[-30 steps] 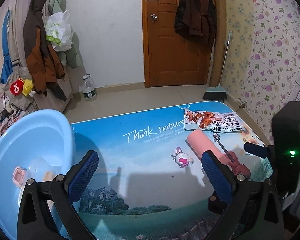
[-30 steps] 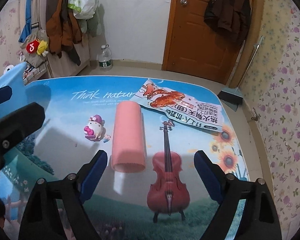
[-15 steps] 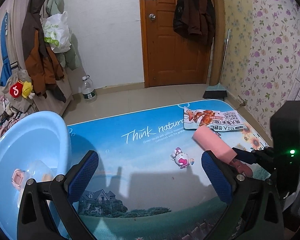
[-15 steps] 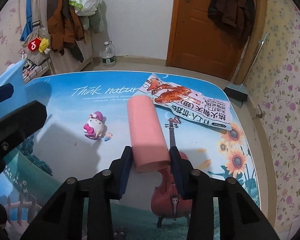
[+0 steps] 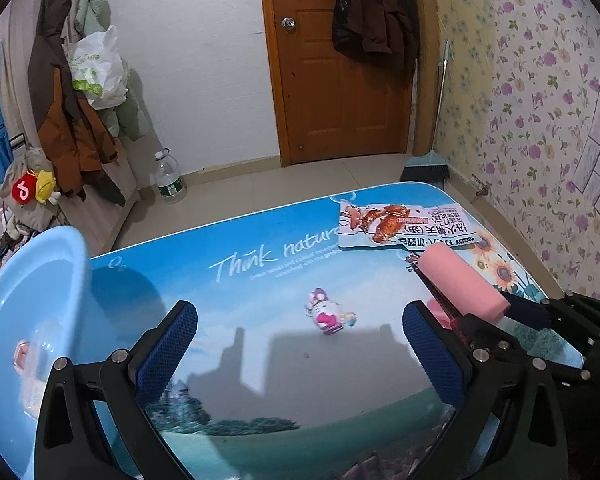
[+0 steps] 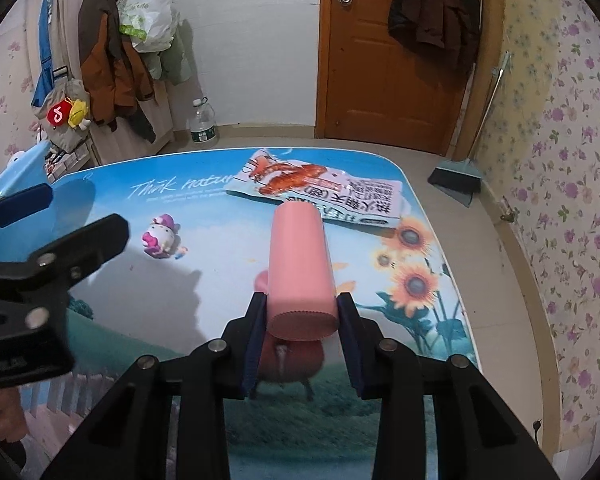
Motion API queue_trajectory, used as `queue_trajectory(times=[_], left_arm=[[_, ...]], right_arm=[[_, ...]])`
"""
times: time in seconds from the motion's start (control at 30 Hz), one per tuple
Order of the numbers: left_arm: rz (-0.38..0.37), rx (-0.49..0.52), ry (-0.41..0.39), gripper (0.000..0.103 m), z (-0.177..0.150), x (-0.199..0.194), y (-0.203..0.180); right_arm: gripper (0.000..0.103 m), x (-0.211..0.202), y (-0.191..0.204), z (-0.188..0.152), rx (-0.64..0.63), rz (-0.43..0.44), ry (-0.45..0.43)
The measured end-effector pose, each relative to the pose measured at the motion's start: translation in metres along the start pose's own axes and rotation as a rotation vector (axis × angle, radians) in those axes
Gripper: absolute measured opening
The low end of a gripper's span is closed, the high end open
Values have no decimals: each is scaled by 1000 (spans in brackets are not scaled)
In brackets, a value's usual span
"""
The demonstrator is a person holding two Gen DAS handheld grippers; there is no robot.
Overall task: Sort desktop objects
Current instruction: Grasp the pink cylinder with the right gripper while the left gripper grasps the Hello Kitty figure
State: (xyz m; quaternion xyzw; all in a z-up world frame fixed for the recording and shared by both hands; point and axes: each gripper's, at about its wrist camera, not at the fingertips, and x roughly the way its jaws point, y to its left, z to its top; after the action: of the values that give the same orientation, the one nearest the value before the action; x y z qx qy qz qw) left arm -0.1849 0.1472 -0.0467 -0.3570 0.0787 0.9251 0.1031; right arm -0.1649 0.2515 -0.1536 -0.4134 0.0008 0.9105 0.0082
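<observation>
- The pink cylindrical roll of soft-looking material sits clamped at its near end between the blue pads of the right gripper, its long axis pointing away toward the far edge of the table; held by one end like this, it looks ready to be carried, probably to the basin.
- It appears raised off the printed blue tabletop, judging by the shadow under it; its near rim is finely serrated and its skin matte and uniform.
- Just beyond its far end lies a flat white snack packet with red crayfish print.
- A small pink-and-white cartoon figurine lies left of the roll, well apart.
- The left gripper hovers with fingers spread wide, holding nothing.
- The light blue plastic basin stands at the far left, some small items already in it.
</observation>
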Motion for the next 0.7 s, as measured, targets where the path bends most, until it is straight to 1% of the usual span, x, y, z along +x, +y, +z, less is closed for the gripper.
queue_trajectory(times=[0.2,0.33,0.43,0.5,0.53,0.57,0.6,0.67,0.7], left_arm=[[-2,0,46,101,3,23,-10],[-1,-10,86,93,2,40,-11],[-7,-35,111,83,2,48,-7],[-15,-48,126,69,1,52,-6],[-22,-51,131,64,0,54,-5],[-32,-54,140,54,-1,56,-4],[-39,-55,152,47,-2,58,-4],[-51,-64,185,45,-5,63,-4],[-55,-70,179,41,-4,63,-3]], right_arm=[[36,-3,-5,-3,10,17,7],[36,-1,-8,-4,18,24,11],[36,2,-10,-4,21,26,13],[36,3,-11,-4,23,26,13],[36,3,-11,-4,24,26,12],[36,4,-11,-4,24,26,11],[36,4,-11,-3,24,26,10],[36,4,-11,-4,22,25,8],[36,4,-11,-4,24,26,8]])
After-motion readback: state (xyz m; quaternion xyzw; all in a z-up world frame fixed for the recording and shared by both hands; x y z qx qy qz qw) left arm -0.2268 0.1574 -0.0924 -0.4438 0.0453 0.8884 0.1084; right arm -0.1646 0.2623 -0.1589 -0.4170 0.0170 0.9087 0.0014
